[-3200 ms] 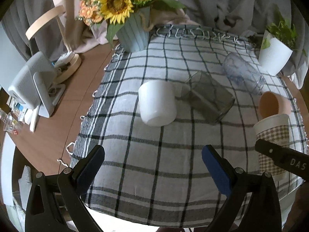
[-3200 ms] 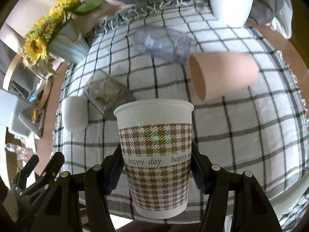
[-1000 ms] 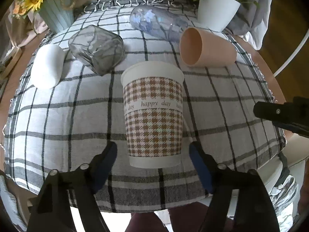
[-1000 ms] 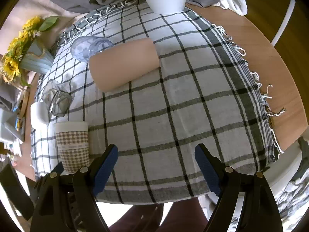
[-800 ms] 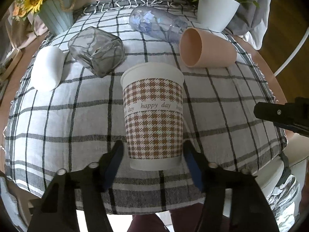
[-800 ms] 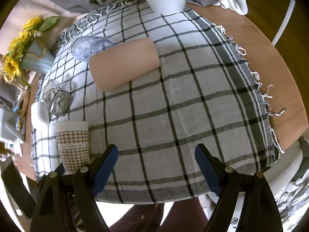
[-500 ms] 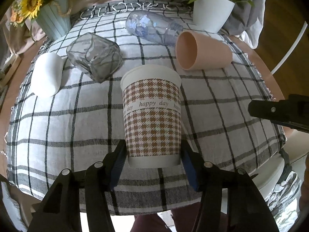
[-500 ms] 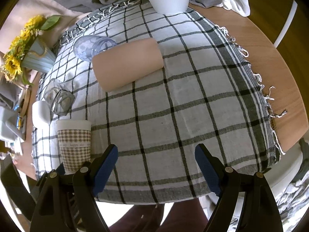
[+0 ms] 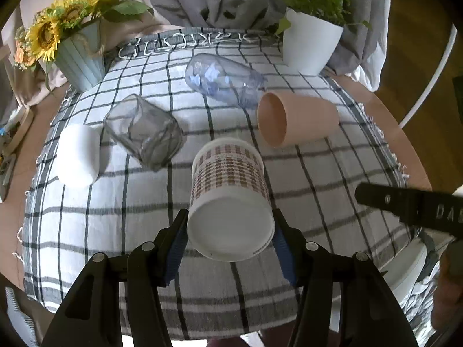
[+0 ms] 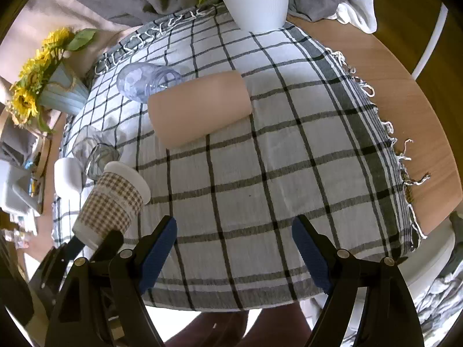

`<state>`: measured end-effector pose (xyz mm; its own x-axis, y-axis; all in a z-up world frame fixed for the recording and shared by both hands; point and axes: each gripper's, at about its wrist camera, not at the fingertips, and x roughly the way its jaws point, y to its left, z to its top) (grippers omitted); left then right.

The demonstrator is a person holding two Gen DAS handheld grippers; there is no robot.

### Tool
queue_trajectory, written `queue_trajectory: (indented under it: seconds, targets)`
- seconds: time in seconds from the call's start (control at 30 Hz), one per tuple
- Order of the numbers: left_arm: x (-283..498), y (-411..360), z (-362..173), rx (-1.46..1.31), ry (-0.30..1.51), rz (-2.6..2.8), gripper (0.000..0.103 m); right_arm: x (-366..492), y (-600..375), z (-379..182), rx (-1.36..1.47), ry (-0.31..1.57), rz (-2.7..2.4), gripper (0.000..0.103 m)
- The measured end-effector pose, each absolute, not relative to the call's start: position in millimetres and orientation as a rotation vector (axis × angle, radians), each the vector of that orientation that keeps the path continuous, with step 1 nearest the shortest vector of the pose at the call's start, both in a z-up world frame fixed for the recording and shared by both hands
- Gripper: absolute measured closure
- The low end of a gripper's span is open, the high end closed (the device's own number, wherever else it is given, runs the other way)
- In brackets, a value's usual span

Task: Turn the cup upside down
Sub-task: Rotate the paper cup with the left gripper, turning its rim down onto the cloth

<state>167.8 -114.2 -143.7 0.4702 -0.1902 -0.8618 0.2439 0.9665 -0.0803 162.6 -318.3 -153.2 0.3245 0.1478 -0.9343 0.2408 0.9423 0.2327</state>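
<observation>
Gripping the cup (image 9: 230, 202) near its base, the left gripper (image 9: 230, 238) holds it tilted above the surface's (image 10: 289, 159) near edge; the right gripper (image 10: 234, 248) is released, empty.

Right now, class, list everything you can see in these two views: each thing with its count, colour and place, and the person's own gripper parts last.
Paper cup: 1, brown-and-white houndstooth, tipped over, base toward the left camera, clamped in the left gripper.
Peach cup: 1, on its side, right of centre.
Clear bottle: 1, bluish, on its side behind the peach cup.
Glass tumbler: 1, grey, on its side, left of centre.
White cup: 1, upside down, far left.
Tablecloth: 1, white with dark checks, over a wooden table.
Sunflower vase: 1, pale blue, back left.
Plant pot: 1, white, back right.
Left gripper: black, blue pads, shut on the paper cup.
Right gripper: black, blue pads, open, empty.
</observation>
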Motion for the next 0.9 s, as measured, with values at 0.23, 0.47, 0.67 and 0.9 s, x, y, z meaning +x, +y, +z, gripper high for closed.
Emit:
queue_trajectory:
  seconds: [0.23,0.47,0.67,0.9]
  targets:
    - [186.4,-119.6,-136.8,0.044,1.018,-0.273,0.049,168.3,-322.4,-150.3,0.375,1.238,-0.062,0.021]
    - [194.3,-123.2,-137.1,0.047,1.009,-0.277,0.049,173.2,-325.2,-148.4,0.381,1.232,-0.068,0.021]
    - [189.4,-122.0,-137.4,0.045,1.018,-0.279,0.049,175.0,-326.3,-148.5,0.384,1.235,-0.067,0.021]
    - [176.4,-118.9,-141.2,0.045,1.051,-0.289,0.049,176.8,-322.7,-151.6,0.377,1.246,-0.059,0.021]
